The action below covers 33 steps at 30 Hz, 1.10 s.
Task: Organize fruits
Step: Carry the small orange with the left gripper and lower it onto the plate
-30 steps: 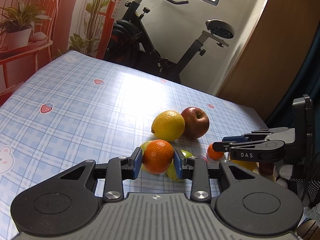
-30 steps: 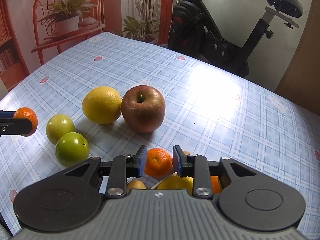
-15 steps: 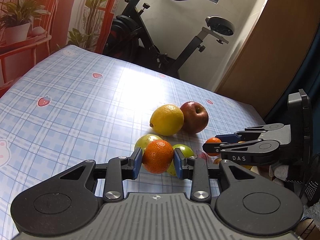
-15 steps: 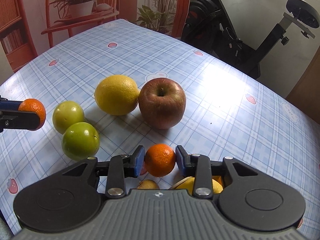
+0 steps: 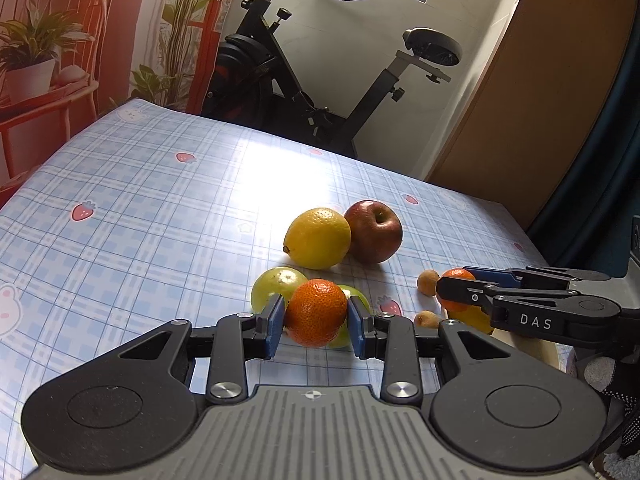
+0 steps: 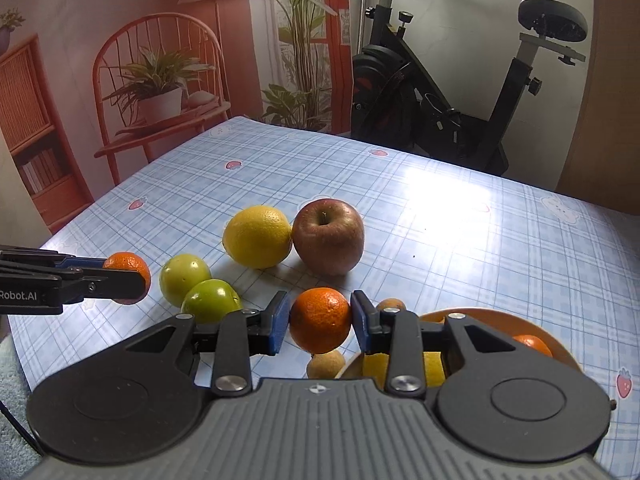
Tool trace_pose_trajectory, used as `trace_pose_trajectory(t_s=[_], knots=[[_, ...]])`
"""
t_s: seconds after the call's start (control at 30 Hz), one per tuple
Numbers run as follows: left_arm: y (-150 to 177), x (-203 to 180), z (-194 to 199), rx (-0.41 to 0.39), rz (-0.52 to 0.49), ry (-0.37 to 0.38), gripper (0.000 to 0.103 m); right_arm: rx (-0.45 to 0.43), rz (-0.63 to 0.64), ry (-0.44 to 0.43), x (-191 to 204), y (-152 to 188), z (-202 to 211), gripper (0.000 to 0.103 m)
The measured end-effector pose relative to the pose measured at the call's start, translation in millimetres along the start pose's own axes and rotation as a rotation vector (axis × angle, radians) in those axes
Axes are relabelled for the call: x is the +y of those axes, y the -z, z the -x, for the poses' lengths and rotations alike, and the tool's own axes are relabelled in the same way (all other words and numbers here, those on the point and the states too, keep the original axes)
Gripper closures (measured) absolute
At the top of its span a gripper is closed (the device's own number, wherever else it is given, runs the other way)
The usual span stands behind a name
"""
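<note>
Left gripper and right gripper each clamp a tangerine. Bowl at the table's near right edge holds some fruit. Lemon, apple, green fruits left.

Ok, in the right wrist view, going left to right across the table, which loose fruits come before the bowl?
Left gripper's tangerine → two green fruits → lemon → red apple → orange bowl at the right. The right gripper's tangerine hangs in front of these.

two mandarins held aloft; lemon touches apple.
</note>
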<state>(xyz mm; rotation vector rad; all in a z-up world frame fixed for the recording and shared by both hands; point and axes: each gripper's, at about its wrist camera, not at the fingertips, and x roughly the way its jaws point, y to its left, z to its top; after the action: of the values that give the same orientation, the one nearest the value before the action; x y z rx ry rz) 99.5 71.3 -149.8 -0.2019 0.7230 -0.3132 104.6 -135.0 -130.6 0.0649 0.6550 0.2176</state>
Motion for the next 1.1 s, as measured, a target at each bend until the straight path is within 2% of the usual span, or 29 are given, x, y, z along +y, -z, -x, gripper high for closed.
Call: trace_pose_trajectory(t_s=[0.2,0.33,0.67,0.93,1.1], knots=[[2,-22,-1,0.009,-0.048,0.036,0.067,-0.055,-0.106,0.027,-22,27,32,0.067],[6,-38,-7,0.032,-0.084,0.054,0.067,-0.101,-0.146,0.015,-32,37,51,0.067],[10,-73,-17,0.068,-0.179,0.081,0.067,-0.157,-0.216,0.01,-52,55,62,0.067],[19,-101,-39,0.155,-0.234,0.125,0.067,-0.146,-0.238,0.04,-69,80,74,0.067],[24,-121,-47,0.161,-0.304,0.136,0.067,-0.147,-0.285,0.079,-82,95,86,0.067]])
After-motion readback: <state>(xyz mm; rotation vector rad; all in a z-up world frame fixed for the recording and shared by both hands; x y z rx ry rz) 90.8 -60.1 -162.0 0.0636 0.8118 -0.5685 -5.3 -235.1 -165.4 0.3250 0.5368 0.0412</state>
